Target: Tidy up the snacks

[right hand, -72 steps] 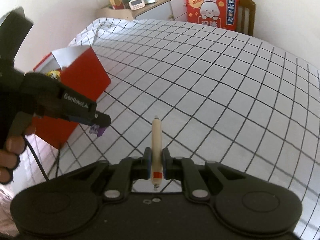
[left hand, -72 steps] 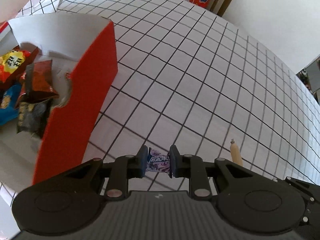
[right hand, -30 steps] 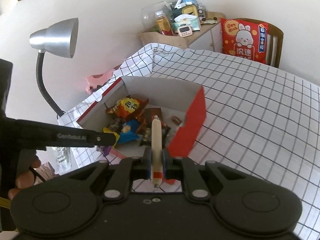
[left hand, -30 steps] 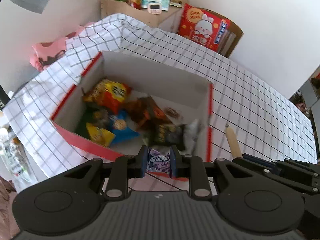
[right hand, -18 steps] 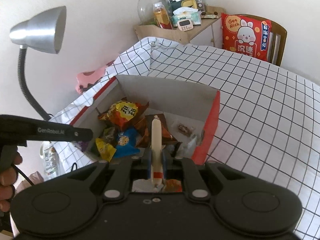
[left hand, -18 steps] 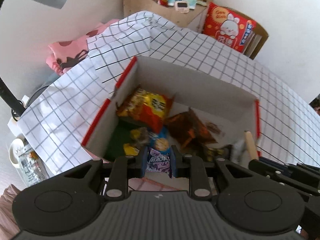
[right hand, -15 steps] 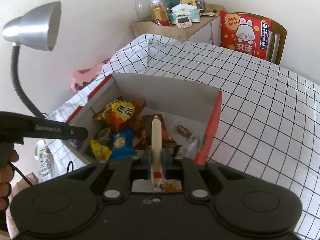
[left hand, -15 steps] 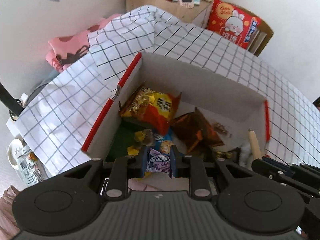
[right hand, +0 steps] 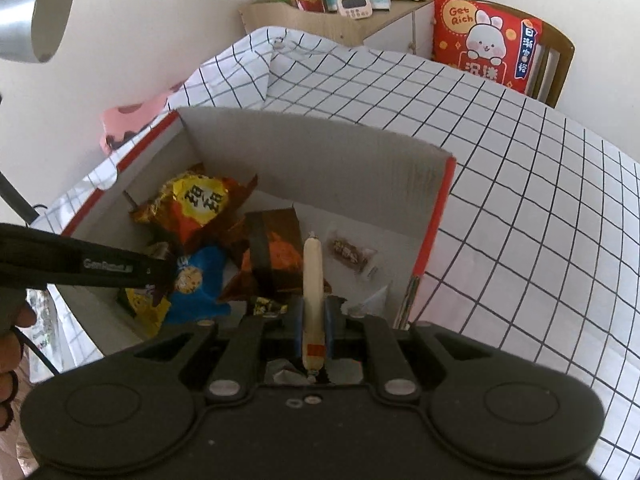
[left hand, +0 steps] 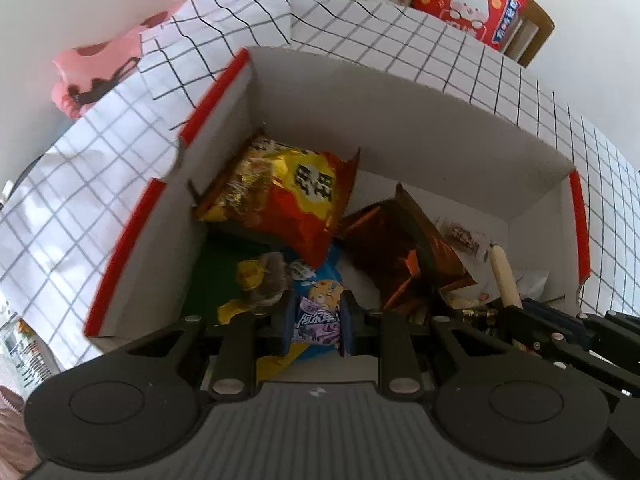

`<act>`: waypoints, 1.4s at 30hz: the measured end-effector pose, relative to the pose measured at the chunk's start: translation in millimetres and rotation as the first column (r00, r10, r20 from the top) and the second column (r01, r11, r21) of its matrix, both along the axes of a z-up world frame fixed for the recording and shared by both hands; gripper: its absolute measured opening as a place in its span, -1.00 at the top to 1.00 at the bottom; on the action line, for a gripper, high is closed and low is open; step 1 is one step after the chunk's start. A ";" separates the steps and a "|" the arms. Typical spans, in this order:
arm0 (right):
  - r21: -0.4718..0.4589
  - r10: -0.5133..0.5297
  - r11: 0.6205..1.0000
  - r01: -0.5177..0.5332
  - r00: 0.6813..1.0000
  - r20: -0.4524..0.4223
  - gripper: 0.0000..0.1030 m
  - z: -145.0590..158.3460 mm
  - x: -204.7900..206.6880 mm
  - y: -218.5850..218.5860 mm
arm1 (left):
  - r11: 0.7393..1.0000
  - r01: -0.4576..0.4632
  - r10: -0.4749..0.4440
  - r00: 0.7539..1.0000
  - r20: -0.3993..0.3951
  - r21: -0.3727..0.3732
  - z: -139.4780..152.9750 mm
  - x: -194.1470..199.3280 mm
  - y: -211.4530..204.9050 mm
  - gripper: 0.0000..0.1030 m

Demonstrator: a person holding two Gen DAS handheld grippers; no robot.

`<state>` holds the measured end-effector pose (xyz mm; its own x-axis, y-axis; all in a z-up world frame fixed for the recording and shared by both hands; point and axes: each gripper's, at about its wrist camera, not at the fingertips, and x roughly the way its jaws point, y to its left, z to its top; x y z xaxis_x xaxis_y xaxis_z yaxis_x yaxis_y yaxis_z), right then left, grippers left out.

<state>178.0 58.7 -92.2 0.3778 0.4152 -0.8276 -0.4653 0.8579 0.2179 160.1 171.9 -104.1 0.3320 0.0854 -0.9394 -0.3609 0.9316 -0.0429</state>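
In the left wrist view, the red box [left hand: 132,236] now fills the frame centre; a moment ago it sat smaller and higher, so I have come down over it. My left gripper [left hand: 316,316] points steeply down, its fingers pinching the purple candy packet [left hand: 317,320] above the blue bag [left hand: 320,288]. I judge the release is near.

In the right wrist view, my right gripper [right hand: 314,330] tilts down over the box's lower right corner, fingers pressed on the sausage stick [right hand: 313,280], which points toward the brown packet [right hand: 272,256].
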 end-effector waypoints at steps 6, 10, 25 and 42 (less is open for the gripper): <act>-0.025 0.017 1.000 -0.017 1.000 0.014 0.82 -1.9 -1.4 4.6 | 1.000 0.011 -0.011 0.999 -0.031 -0.004 -12.6 6.4 -4.5 0.54; -0.038 0.023 0.999 -0.022 0.999 0.023 0.73 -1.1 -2.6 8.1 | 0.999 0.038 -0.038 0.999 -0.034 -0.008 -15.1 8.5 -9.8 0.54; -0.033 0.034 0.999 -0.033 0.998 0.047 0.37 8.5 -13.3 1.8 | 0.999 0.032 -0.031 0.999 0.026 -0.022 -8.7 -7.7 -6.5 -0.01; 0.101 0.002 0.995 -0.021 0.982 0.188 -0.48 61.3 -58.8 -32.0 | 0.995 0.087 -0.098 0.967 0.234 0.054 59.6 -71.4 -23.7 -0.14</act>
